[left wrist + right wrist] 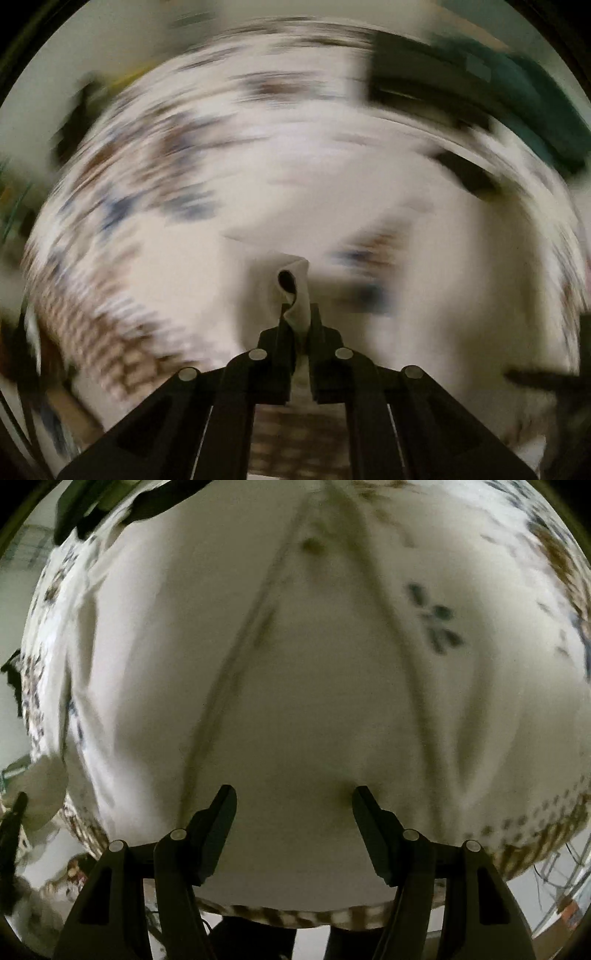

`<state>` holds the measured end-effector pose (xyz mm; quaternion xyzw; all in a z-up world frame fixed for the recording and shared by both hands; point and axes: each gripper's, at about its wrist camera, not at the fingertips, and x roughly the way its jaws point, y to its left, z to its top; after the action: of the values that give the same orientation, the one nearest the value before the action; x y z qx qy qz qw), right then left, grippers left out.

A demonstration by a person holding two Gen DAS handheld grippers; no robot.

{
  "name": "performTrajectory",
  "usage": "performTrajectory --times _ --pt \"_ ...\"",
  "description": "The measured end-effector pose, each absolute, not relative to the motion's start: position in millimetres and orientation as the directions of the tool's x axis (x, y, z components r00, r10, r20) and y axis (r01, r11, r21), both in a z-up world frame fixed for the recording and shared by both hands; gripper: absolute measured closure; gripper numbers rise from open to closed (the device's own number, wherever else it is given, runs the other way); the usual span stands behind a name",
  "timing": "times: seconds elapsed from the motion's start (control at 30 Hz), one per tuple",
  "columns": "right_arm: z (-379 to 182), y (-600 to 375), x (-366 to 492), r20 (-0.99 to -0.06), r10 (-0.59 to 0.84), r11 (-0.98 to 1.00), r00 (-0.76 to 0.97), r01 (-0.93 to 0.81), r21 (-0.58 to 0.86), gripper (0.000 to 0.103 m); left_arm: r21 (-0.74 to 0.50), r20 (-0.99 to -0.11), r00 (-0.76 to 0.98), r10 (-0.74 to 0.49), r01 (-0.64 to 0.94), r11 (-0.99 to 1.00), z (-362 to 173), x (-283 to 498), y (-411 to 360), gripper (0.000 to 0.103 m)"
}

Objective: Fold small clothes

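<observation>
My left gripper (296,314) is shut on a fold of a white garment (295,295); the pinched cloth curls up between the fingers. The rest of this view is heavily motion-blurred. The same white garment (295,709) fills the right wrist view, spread flat, with two long creases or seams converging toward the top. My right gripper (294,797) is open and empty, its fingers (218,823) spread wide just above the cloth near its close edge.
The cloth lies on a white tablecloth with blue flowers (436,620) and a brown checked border (303,917). Dark blurred objects (424,74) sit at the far right of the left wrist view. Floor and cables (554,886) show beyond the table edge.
</observation>
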<state>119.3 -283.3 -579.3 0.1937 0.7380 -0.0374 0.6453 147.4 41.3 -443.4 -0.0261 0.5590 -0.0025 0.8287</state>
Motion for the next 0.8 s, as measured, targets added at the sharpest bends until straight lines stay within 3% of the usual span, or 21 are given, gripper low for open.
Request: performTrajectory --times 0.13,0.23,0.5,0.7,0.8 --pt "-572.7 -323.0 102.8 -0.976 0.202 0.902 -0.078 0.403 0.155 0.036 -0.073 -0.914 0.363 -0.182 0.294 0.953 -432.8 132.1 -79.1 0.098" --pt "-571.3 -351.2 87.4 -0.981 0.178 0.884 -0.076 0.45 0.126 0.036 -0.119 -0.911 0.308 -0.275 0.443 0.889 -438.9 113.2 -150.1 0.098" --pt "-580.4 -411.9 43.2 -0.985 0.147 0.828 -0.096 0.556 0.069 0.036 -0.12 -0.931 0.213 -0.297 0.59 0.799 -475.4 80.5 -220.5 0.098" --pt "-585.2 -456.4 20.3 -0.982 0.151 0.826 -0.115 0.56 0.061 0.036 -0.103 -0.922 0.222 -0.316 0.649 0.754 -466.4 72.0 -235.2 0.098" --pt "-597.1 -426.1 8.2 -0.981 0.15 0.834 -0.12 0.548 0.061 0.036 -0.11 -0.921 0.203 -0.333 0.684 0.721 -465.7 62.1 -244.9 0.098"
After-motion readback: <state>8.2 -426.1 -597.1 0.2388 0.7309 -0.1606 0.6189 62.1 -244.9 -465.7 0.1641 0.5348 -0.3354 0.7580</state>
